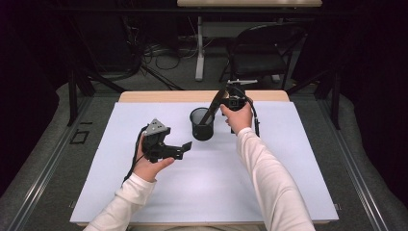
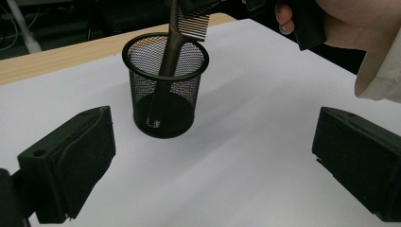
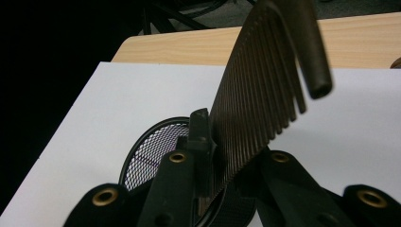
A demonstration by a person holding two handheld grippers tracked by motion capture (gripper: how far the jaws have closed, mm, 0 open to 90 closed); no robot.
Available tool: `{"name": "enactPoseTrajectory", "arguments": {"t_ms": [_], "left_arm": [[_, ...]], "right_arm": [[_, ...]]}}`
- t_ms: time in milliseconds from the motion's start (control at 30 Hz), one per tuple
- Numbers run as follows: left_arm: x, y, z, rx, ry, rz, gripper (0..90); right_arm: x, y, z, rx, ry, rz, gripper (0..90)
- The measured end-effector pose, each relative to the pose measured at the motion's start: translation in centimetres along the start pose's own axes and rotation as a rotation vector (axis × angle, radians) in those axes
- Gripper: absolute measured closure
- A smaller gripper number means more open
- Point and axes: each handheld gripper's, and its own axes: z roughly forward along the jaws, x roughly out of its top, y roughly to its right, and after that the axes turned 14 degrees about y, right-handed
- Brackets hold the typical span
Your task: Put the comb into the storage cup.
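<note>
Now comb (image 3: 265, 99) between right tool (image 3: 222, 161) jaws, handle down in mesh cup (image 2: 165, 90)

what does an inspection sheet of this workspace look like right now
surface: white sheet over a wooden table, bare apart from the cup.
job's things: black mesh cup upright on the sheet; dark comb leaning in it, handle end down inside, teeth above the rim.
clutter: nothing seen.
grippers: right gripper shut on the comb at its teeth, above the cup; left gripper open and holding nothing, near the cup.
cables: one trails from each gripper; a tangle of cables lies on the floor beyond the table.
surroundings: black folding chair and a second table's leg behind; the rest is dark.
</note>
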Motion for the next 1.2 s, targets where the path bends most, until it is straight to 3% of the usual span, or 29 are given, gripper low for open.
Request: {"name": "enactPoseTrajectory", "arguments": {"t_ms": [233,667,933,1200], "left_arm": [[0.0,0.0,0.1,-0.001,-0.001,0.000,0.6],[0.1,-0.2,0.1,0.006,-0.001,-0.001,0.6],[0.1,-0.3,0.1,0.002,-0.006,-0.002,0.6],[0.2,-0.5,0.0,0.006,-0.003,-0.016,0.6]], "right_arm": [[0.1,-0.1,-0.2,0.006,0.010,0.000,71.5],[0.5,-0.1,-0.8,0.017,0.028,-0.017,47.1],[0.6,-0.5,-1.3,-0.020,0.023,-0.067,35.3],[0.5,-0.4,-2.1,-0.027,0.035,-0.073,27.2]]}}
